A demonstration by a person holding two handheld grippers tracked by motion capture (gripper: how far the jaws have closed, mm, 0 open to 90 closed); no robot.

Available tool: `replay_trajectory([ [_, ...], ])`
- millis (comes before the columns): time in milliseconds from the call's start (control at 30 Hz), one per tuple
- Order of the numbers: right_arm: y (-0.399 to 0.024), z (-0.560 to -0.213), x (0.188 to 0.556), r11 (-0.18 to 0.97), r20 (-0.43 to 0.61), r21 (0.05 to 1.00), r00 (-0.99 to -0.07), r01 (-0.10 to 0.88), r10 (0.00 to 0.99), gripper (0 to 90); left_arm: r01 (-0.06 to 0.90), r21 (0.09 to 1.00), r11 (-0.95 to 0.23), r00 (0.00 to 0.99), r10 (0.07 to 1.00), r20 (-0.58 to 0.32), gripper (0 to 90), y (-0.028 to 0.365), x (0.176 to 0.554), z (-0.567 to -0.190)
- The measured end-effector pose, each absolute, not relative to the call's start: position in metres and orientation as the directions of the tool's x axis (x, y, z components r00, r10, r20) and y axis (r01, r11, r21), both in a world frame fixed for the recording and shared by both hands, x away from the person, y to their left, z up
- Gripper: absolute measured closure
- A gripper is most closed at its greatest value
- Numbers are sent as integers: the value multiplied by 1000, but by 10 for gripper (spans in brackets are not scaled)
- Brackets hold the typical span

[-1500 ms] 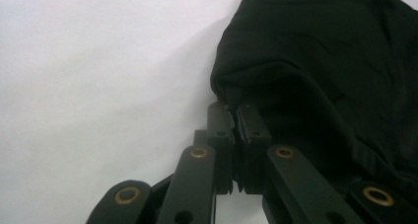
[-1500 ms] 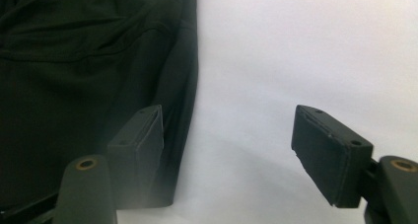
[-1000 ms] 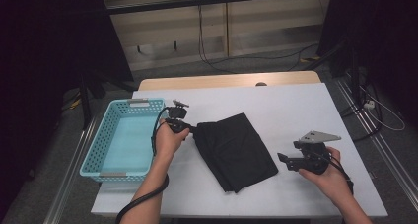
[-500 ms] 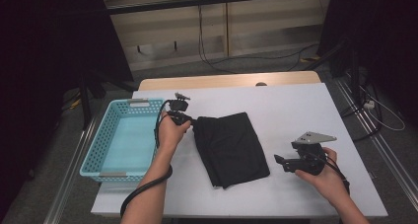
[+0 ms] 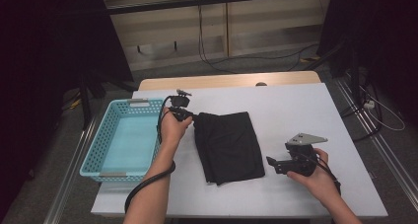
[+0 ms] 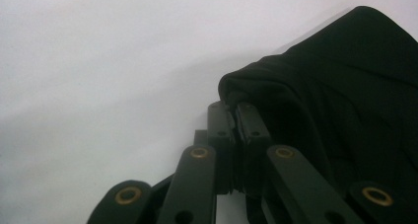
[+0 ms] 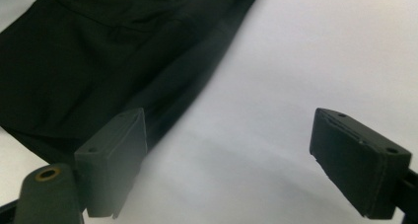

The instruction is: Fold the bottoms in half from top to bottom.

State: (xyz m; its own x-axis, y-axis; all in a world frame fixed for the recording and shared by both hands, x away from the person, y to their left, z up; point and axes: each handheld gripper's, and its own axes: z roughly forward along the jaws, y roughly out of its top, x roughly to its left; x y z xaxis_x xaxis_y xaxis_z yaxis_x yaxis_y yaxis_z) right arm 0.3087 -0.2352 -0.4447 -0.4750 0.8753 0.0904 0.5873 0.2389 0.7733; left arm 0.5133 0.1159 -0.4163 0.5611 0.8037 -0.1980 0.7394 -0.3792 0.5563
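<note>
The left gripper [image 5: 190, 116] pinches a corner of the black cloth [image 5: 228, 146]; the right gripper [image 5: 272, 164], jaws just opening and empty, rests just beside the cloth; blue basket [image 5: 93, 155] lies left

You're working at a white table [image 5: 296, 110] w/ a wood strip along its far edge. A folded black cloth [image 5: 229, 145] is lying near the middle. A light blue perforated basket [image 5: 101, 150] is sitting at the left edge, well apart from the cloth.
</note>
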Motion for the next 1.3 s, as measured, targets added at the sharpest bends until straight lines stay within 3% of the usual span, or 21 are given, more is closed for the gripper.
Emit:
replay_trajectory([
  [100, -227, -445, 309, 246, 85, 776, -483, 580, 872, 141, 751, 546, -373, 544, 817, -191, 796, 117, 511, -418],
  [133, -225, -445, 309, 251, 77, 778, -483, 576, 872, 141, 753, 541, -374, 539, 823, -181, 742, 118, 511, -418],
  [200, -219, -445, 310, 254, 76, 779, -489, 573, 869, 141, 770, 519, -370, 520, 836, -176, 527, 119, 509, -418],
  [233, -217, -445, 310, 257, 73, 781, -492, 569, 867, 141, 771, 525, -360, 514, 838, -181, 513, 121, 507, -418],
  [333, -210, -445, 312, 265, 63, 779, -492, 568, 869, 141, 774, 522, -359, 507, 845, -172, 354, 123, 502, -417],
  [467, -200, -446, 314, 266, 53, 774, -477, 574, 877, 146, 772, 524, -359, 502, 851, -156, 270, 125, 498, -415],
  [867, -171, -447, 328, 231, 65, 782, -445, 579, 893, 164, 751, 533, -390, 534, 834, -142, 202, 124, 488, -409],
  [967, -166, -445, 329, 259, 20, 790, -447, 555, 895, 195, 746, 529, -404, 543, 829, -134, 194, 124, 487, -408],
  [1300, -172, -450, 331, 258, 29, 771, -436, 582, 899, 201, 732, 540, -416, 556, 823, -120, 179, 125, 484, -406],
])
